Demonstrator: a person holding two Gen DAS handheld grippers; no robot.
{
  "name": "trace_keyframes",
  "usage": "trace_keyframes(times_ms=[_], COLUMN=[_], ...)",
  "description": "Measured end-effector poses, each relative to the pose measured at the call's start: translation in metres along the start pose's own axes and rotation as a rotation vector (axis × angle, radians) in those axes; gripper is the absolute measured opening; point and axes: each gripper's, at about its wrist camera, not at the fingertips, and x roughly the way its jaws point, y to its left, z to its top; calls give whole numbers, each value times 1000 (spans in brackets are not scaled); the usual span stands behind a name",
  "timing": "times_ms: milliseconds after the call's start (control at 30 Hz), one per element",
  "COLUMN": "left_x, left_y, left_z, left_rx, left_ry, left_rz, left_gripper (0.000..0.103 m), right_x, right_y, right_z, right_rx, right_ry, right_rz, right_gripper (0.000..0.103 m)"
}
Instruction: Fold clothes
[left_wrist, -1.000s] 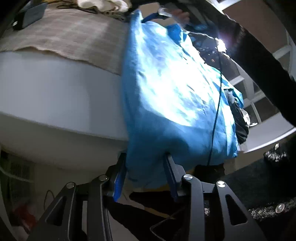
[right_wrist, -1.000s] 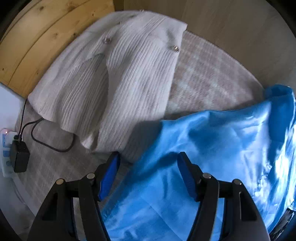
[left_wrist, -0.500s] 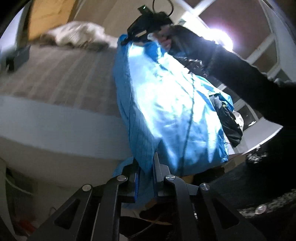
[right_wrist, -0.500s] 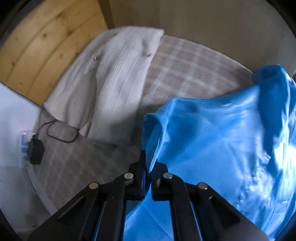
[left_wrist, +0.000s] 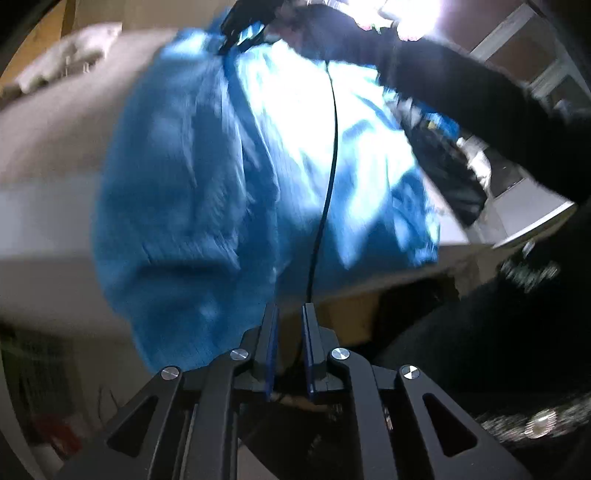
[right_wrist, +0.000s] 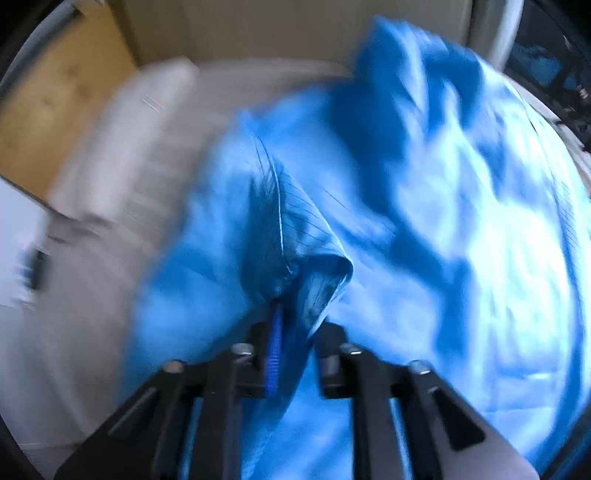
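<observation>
The blue garment hung just right of the white sweater, its length running from the right gripper, jaws opening around a fold, down to the left gripper, jaws nearly together, grip unclear.

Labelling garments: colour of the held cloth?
Bright blue cloth, clearest in the right wrist view.

A shiny blue garment hangs crumpled and motion-blurred above the bed, partly bunched.
</observation>
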Motion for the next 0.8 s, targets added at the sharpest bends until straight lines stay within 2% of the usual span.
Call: trace_keyframes(times_ms=[33,133,233,267,300,367,467,600,800], left_x=[5,-24,-56,-64,-73,-79,-61,-24,18], left_y=[-5,0,19,26,32,39,43,49,49], left_z=[-8,-29,-31,-27,-22,-1,38,65,61], left_rx=[-14,-114,-191,-211,-231,-207,-165,-142,-129], left_ry=[22,-6,-91,-124,-156,-219,-235,-174,-53], left_rz=[-2,57,124,147,171,186,164,128,137], left_gripper=[10,10,10,10,10,10,10,10,10], right_x=[-5,-44,-89,-99,-104,-104,-86,-48,-18], right_y=[-9,-31,-37,-34,-29,-19,-2,32,46], right_z=[-3,-17,-51,-66,-79,-102,-126,-142,-165], right_rx=[12,49,6,-32,-62,-113,-166,-179,-244], right_ry=[-7,-73,-129,-146,-156,-162,-140,-105,-73], right_rz=[10,168,348,364,363,363,366,372,269], right_gripper=[24,26,31,33,33,33,33,33,33])
